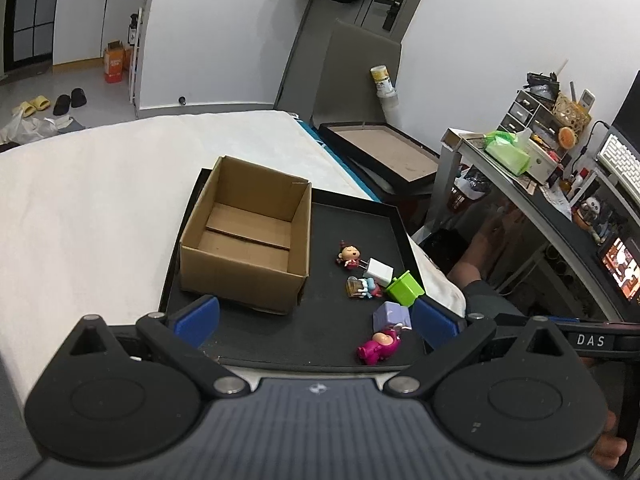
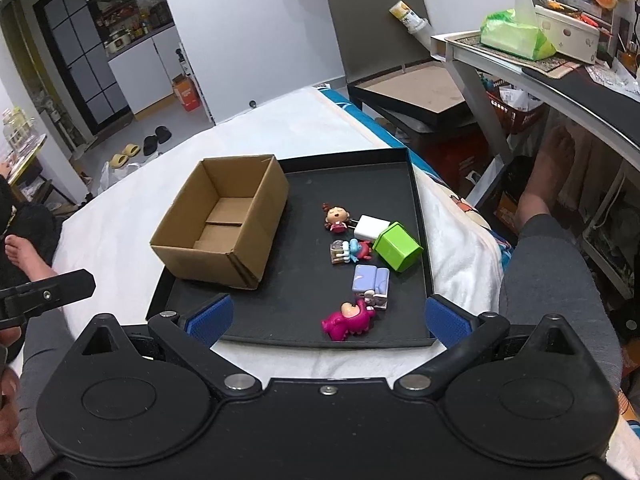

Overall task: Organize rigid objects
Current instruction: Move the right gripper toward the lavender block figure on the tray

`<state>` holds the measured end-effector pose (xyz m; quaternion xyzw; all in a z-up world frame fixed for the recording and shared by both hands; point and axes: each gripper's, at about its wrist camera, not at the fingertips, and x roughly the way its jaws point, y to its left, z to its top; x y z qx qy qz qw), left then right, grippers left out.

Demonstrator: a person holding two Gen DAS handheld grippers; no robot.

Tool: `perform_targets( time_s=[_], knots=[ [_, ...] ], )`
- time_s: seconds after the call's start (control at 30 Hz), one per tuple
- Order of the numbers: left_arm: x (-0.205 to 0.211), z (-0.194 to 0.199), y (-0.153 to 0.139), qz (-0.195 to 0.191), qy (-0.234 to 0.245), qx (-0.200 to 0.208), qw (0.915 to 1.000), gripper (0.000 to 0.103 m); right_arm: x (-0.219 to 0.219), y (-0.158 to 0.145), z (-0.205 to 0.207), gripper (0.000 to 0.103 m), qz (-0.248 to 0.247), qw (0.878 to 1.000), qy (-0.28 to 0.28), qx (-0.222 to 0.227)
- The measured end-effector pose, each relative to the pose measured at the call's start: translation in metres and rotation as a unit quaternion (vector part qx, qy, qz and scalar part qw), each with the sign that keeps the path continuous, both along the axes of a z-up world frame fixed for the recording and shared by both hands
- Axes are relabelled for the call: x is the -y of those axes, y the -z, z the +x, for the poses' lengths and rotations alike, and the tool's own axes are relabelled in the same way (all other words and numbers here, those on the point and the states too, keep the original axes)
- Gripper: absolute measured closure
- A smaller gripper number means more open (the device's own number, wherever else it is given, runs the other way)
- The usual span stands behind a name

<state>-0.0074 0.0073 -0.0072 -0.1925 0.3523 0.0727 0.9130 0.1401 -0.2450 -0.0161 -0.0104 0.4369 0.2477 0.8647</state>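
A black tray (image 2: 420, 208) lies on a bed covered by a white blanket (image 1: 100, 200). On the tray's left part stands an open cardboard box (image 2: 224, 224), nothing inside it. To its right, on the tray floor, the small things lie close together: a doll (image 2: 335, 216), a white charger (image 2: 372, 227) touching a green box (image 2: 398, 246), a small blue figure (image 2: 352, 252), a lilac block (image 2: 370, 280) and a pink toy (image 2: 346, 320) nearest the tray's front edge. The left gripper (image 1: 316, 320) and right gripper (image 2: 324, 316) hang over that front edge, jaws apart, holding nothing. Beside the bed stands a cluttered bench (image 1: 560, 184) with a green tissue pack (image 2: 516, 36); slippers (image 2: 140, 146) lie on the floor beyond.
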Motion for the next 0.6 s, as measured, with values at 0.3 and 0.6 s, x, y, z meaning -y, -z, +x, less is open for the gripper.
perform_targets(
  time_s=[0.3,0.6],
  knots=[
    [-0.013,0.021,0.017,-0.012,-0.001,-0.017,0.9998,0.001,-0.005,0.016,0.018,0.000,0.001,1.000,0.013,-0.018],
    [-0.027,0.035,0.030,-0.013,-0.012,-0.019,0.9997,0.001,-0.009,0.023,0.029,0.000,0.005,1.000,0.014,-0.019]
  ],
)
